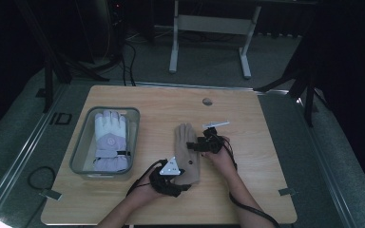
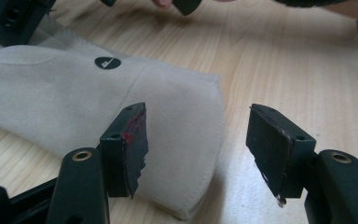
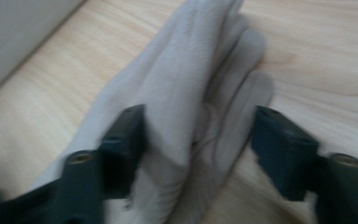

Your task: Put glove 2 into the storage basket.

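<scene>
A beige glove (image 1: 186, 151) lies flat on the wooden table (image 1: 247, 118), fingers pointing away from me. My left gripper (image 1: 173, 178) stands open at the glove's cuff (image 2: 186, 140); one jaw rests over the fabric, the other over bare wood beside it. My right gripper (image 1: 197, 145) is open over the glove's finger end, its jaws straddling the glove fingers (image 3: 191, 102). A second glove (image 1: 110, 140), white and lilac, lies inside a clear plastic bin (image 1: 83, 145) at the table's left.
A small round grommet (image 1: 207, 101) sits in the tabletop near the far edge. Bare wood stretches to the right of the beige glove. Beyond the table stands a white desk frame (image 1: 209, 28) on the floor.
</scene>
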The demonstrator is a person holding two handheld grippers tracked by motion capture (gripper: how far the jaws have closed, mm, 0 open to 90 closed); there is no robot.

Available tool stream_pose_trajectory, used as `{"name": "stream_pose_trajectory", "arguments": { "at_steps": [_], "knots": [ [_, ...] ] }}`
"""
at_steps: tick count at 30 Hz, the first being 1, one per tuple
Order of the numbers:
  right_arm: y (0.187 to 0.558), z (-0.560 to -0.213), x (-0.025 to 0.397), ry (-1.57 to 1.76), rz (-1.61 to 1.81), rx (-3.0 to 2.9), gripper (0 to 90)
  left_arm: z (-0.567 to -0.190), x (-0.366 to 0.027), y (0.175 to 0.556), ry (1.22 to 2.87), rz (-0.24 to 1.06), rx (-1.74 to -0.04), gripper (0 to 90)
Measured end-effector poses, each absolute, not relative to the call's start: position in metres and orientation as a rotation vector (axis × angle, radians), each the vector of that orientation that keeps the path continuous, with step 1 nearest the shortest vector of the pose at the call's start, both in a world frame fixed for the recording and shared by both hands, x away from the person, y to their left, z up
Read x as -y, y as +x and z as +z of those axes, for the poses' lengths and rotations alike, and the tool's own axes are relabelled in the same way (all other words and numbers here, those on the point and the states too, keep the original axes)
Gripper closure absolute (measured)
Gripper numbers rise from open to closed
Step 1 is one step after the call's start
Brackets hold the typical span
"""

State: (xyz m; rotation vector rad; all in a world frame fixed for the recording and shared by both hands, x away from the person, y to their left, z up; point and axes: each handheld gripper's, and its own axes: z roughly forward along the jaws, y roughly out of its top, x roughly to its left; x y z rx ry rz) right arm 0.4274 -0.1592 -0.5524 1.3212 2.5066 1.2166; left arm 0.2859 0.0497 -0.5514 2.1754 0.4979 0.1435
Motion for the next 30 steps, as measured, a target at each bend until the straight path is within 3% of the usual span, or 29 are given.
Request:
{"name": "stream_pose_trajectory", "arguments": {
  "at_steps": [1, 5, 8, 13, 30],
  "knots": [
    [0.427, -0.553, 0.160, 1.322, 1.231, -2.515, 38.9, -0.552, -0.049, 0.286, 2.178, 0.139, -0.498, 38.3],
    [0.424, -0.551, 0.159, 1.276, 1.233, -2.545, 59.9, -0.554, -0.047, 0.286, 2.208, 0.164, -0.496, 38.2],
    [0.413, -0.547, 0.152, 1.123, 1.156, -2.525, 67.1, -0.555, -0.046, 0.286, 2.226, 0.174, -0.492, 38.2],
    [0.401, -0.547, 0.144, 0.933, 1.099, -2.480, 69.6, -0.555, -0.048, 0.285, 2.251, 0.183, -0.469, 38.0],
    [0.403, -0.547, 0.145, 1.022, 1.119, -2.478, 69.7, -0.557, -0.039, 0.279, 2.344, 0.305, -0.406, 39.9]
  ]
}}
